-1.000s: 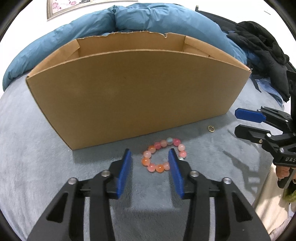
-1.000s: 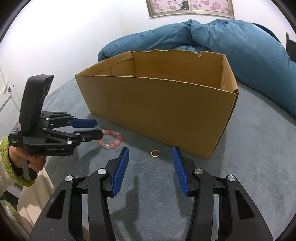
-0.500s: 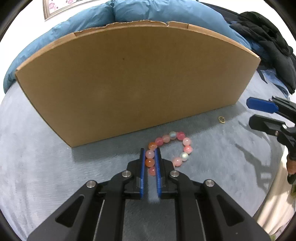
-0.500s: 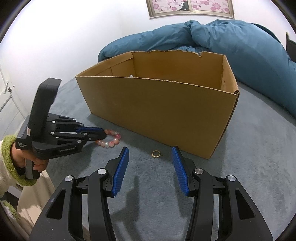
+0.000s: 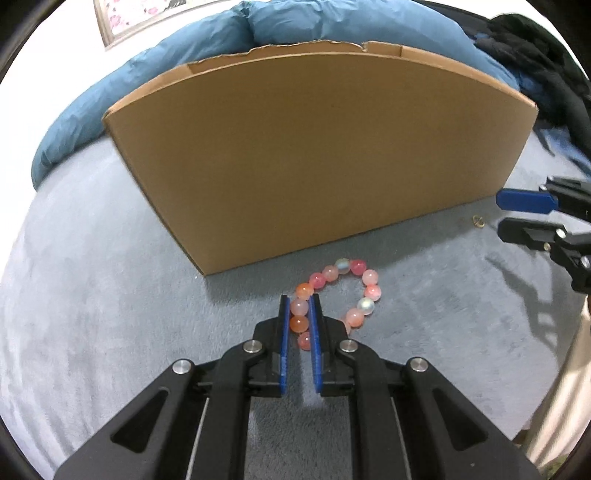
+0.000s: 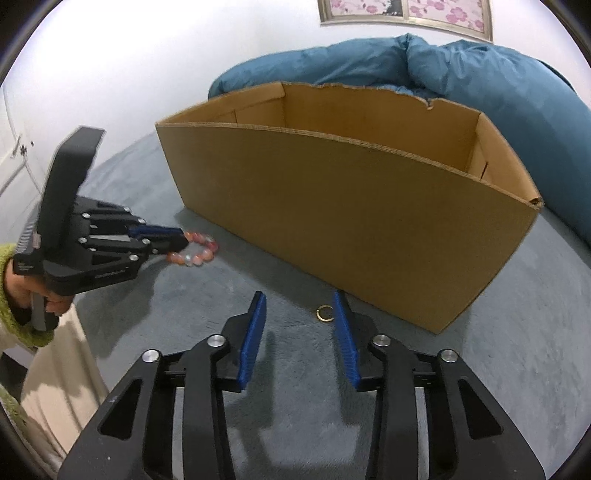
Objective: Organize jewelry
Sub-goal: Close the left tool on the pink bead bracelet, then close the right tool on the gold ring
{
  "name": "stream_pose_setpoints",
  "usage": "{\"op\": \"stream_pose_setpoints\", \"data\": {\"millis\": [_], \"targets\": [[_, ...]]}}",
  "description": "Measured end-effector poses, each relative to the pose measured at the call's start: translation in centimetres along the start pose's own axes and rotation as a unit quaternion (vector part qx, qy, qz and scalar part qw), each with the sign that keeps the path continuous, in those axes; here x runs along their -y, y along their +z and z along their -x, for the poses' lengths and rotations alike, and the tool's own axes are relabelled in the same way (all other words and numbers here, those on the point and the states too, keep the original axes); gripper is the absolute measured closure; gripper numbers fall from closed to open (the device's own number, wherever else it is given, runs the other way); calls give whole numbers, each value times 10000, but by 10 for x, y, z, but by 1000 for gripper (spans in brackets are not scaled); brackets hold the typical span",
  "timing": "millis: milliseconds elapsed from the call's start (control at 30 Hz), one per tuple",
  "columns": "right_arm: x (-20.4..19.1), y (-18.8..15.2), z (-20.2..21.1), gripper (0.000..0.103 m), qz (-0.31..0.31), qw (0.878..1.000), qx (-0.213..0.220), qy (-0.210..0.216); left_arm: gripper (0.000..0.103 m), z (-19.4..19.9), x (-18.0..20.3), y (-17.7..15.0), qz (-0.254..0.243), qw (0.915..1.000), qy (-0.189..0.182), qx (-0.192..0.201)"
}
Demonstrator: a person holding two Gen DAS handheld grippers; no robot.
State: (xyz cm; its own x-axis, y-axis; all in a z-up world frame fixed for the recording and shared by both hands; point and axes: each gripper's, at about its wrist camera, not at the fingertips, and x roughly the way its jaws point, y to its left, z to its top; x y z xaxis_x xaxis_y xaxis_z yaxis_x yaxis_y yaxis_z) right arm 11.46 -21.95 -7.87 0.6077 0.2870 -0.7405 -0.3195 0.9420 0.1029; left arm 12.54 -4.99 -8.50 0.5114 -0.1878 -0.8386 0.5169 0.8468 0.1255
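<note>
A pink and orange bead bracelet (image 5: pixel 354 291) lies on the grey blanket in front of an open cardboard box (image 5: pixel 317 155). My left gripper (image 5: pixel 298 301) is shut on the bracelet's left side; the bracelet (image 6: pixel 195 254) and left gripper (image 6: pixel 173 236) also show in the right wrist view. A small gold ring (image 6: pixel 325 313) lies on the blanket near the box, just ahead of my right gripper (image 6: pixel 300 301), which is open and empty. The ring (image 5: pixel 479 220) shows at the right in the left wrist view, beside the right gripper (image 5: pixel 517 214).
A blue duvet (image 6: pixel 461 77) is heaped behind the box (image 6: pixel 351 195). Dark clothes (image 5: pixel 535 59) lie at the far right. The grey blanket (image 5: pixel 92 277) covers the bed around the box. A framed picture (image 6: pixel 406 14) hangs on the wall.
My left gripper moved forward and closed on the bracelet's left side, then drew back a little with it. My right gripper edged closer to the ring and stayed open.
</note>
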Motion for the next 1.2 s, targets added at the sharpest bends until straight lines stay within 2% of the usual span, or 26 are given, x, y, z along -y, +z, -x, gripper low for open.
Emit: {"op": "stream_pose_setpoints", "data": {"millis": [133,300,533,900,1200], "targets": [[5,-1,-7,77,-15,9999,-74,-150,94,-1,12,2,-122,9998,139,15],[12,-5,-16,84,-146,9995,-224,-186,94,-2,15,4,-94,9999,133,4],[12,-5,-24,84,-138,9994,-274,-156,94,-5,4,1,-114,9999,113,-1],[12,-5,-34,92,-131,9992,-344,-173,94,-13,-2,5,-75,9999,101,-23],[13,-6,-34,93,-162,9992,-305,-183,94,-14,-3,4,-74,9999,125,-8]]}}
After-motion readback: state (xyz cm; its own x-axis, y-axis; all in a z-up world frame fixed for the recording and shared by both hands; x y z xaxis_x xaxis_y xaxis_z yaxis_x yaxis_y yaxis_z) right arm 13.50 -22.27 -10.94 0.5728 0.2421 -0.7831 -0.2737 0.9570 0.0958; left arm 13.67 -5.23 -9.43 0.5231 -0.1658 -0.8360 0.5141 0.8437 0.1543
